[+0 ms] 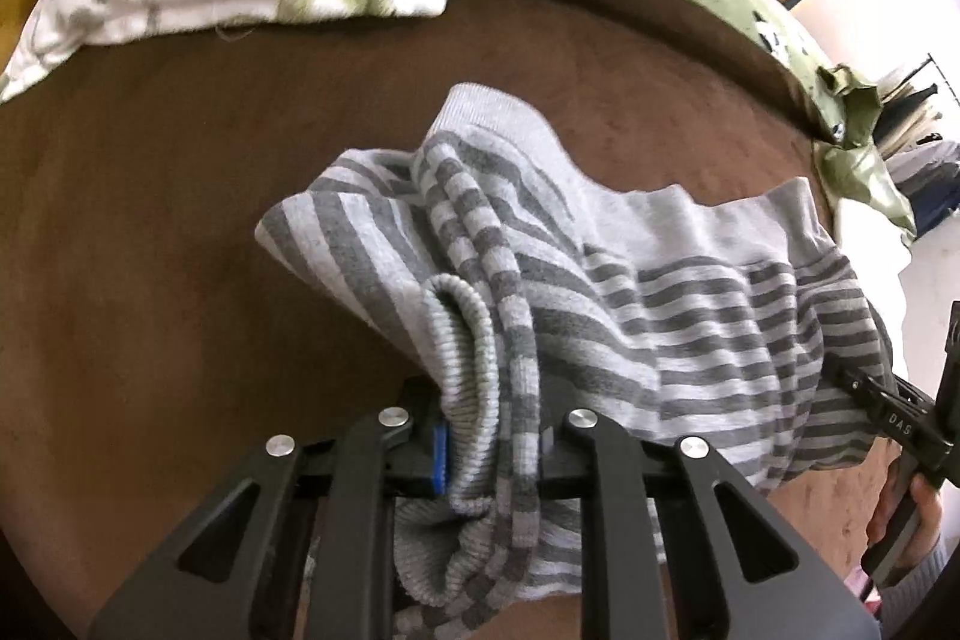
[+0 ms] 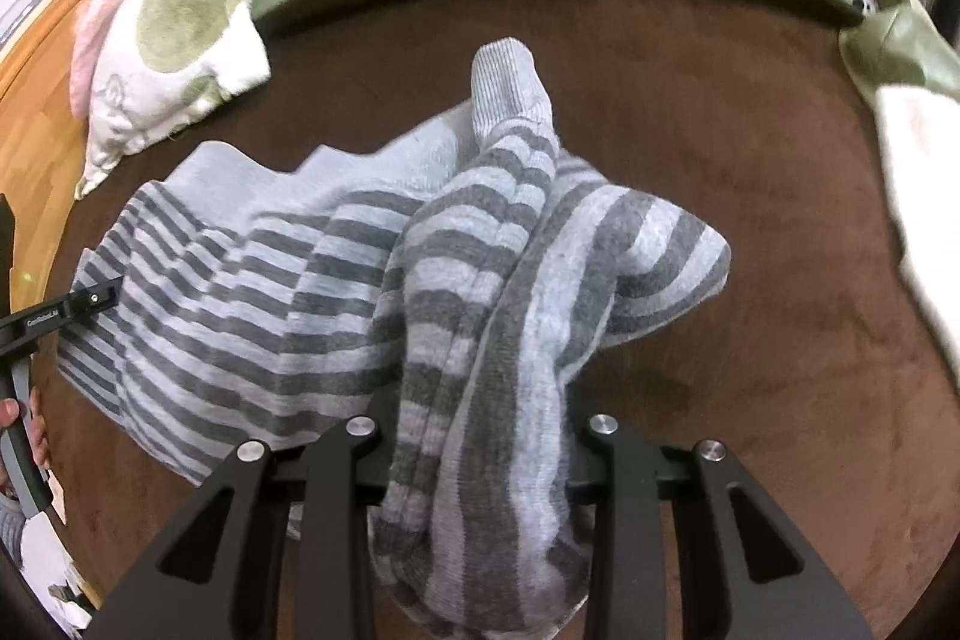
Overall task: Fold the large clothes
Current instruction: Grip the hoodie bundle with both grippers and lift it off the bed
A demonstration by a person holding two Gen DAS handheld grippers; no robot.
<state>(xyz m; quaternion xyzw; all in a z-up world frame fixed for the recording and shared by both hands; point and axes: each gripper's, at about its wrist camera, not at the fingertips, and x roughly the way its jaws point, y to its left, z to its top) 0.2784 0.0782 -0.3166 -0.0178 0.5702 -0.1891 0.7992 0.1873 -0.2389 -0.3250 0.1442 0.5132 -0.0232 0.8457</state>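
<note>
While both point steeply down, left hand-held gripper (image 1: pixel 492 451) and right hand-held gripper (image 2: pixel 480 451) each pinch striped sweater (image 1: pixel 690 304).

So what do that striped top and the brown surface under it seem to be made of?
The striped top looks like a soft knit, perhaps cotton jersey: matte, limp folds, ribbed cuff. The brown surface looks like short-pile plush or suede-like fabric: dull, faintly mottled nap.
</note>
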